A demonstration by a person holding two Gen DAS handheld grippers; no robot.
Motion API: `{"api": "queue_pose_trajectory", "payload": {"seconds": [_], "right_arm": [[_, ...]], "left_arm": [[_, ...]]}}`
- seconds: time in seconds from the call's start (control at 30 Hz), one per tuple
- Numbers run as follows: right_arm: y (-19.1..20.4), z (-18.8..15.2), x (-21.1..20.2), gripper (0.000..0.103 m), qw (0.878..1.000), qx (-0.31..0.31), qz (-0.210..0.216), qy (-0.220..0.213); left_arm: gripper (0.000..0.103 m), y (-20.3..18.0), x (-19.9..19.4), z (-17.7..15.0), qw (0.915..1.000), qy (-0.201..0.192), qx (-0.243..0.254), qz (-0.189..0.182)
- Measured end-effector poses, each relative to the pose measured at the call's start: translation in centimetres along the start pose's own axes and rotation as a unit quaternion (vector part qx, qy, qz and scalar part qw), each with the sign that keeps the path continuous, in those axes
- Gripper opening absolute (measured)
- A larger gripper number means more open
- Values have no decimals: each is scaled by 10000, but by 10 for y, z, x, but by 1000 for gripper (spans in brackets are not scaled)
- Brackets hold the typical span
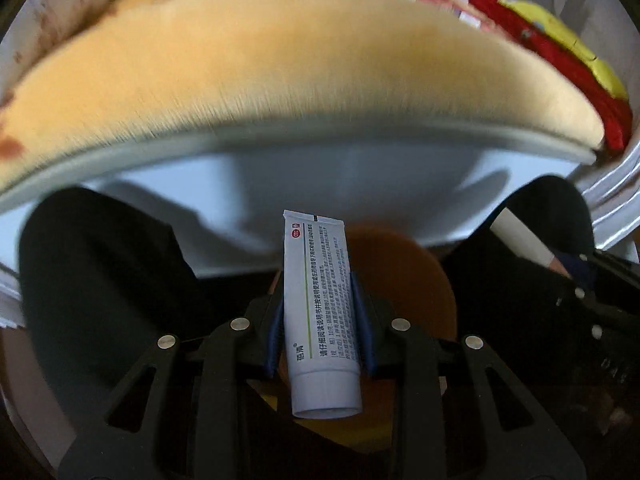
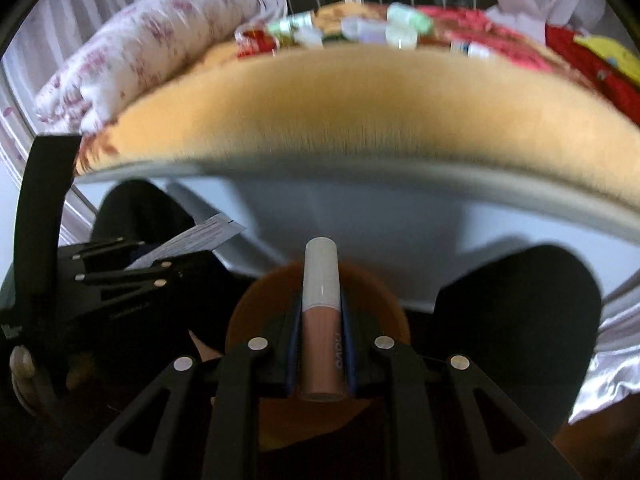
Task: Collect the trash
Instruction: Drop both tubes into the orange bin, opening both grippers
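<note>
Left gripper point(image 1: 318, 316) pinching a white ointment tube point(image 1: 320, 312) upright between its blue pads, right gripper point(image 2: 320, 344) clamped on a pinkish lip gloss tube point(image 2: 321, 320) with white cap, both held above an orange bin point(image 2: 256, 316), blurred tan blanket point(image 2: 340, 112) ahead, small bottles point(image 2: 360, 28) scattered farther back

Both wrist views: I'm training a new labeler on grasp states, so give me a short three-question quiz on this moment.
1. True or false: the left hand-held gripper is shut on a white ointment tube.
2. What does the right hand-held gripper hold? A) a pill bottle B) a lip gloss tube C) nothing
3. Fill in: below both grippers sits a round ___ bin.

Key: 1 true; 2 B; 3 orange.
</note>
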State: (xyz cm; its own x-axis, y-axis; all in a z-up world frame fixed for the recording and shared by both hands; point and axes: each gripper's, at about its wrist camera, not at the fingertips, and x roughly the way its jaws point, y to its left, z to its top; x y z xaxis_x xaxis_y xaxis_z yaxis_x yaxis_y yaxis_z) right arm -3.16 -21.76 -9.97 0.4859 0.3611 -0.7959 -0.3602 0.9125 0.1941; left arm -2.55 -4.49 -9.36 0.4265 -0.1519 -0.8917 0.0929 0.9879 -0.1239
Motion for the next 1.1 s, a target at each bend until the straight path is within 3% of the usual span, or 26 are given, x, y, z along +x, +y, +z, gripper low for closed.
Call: {"api": "queue_pose_trajectory", "payload": {"seconds": [0.37,0.4,0.43,0.47,0.5,0.7,0.93,1.03,1.1], "right_arm": [[-5,-5,22,18,9991,139,56,385],[-6,-6,24,20,9990,150,51,424],[-7,-6,25,32,9989,165,41,448],[-8,-6,26,43,9987,194,-3,468],[-8,-6,27,45,9987,205,-31,456],[-9,-5,19,45,9992,235,-105,304],[-8,-6,1,54,9996,178,-198,29],[-9,-5,-8,63,9996,166,-219,-109],[-10,-1,-17,63,9993,180,-204,-240]], "left_arm": [[30,-2,24,-3,9992,407,23,-26],[33,-2,26,-3,9990,449,29,-18],[39,-1,28,-3,9985,539,42,42],[58,-1,31,-3,9981,601,47,121],[65,-1,32,-4,9978,635,41,179],[65,0,27,-3,9982,589,2,137],[68,4,22,-5,9985,545,-86,38],[68,3,9,-3,9994,334,-70,-32],[68,0,-5,-1,9999,99,16,-41]]}}
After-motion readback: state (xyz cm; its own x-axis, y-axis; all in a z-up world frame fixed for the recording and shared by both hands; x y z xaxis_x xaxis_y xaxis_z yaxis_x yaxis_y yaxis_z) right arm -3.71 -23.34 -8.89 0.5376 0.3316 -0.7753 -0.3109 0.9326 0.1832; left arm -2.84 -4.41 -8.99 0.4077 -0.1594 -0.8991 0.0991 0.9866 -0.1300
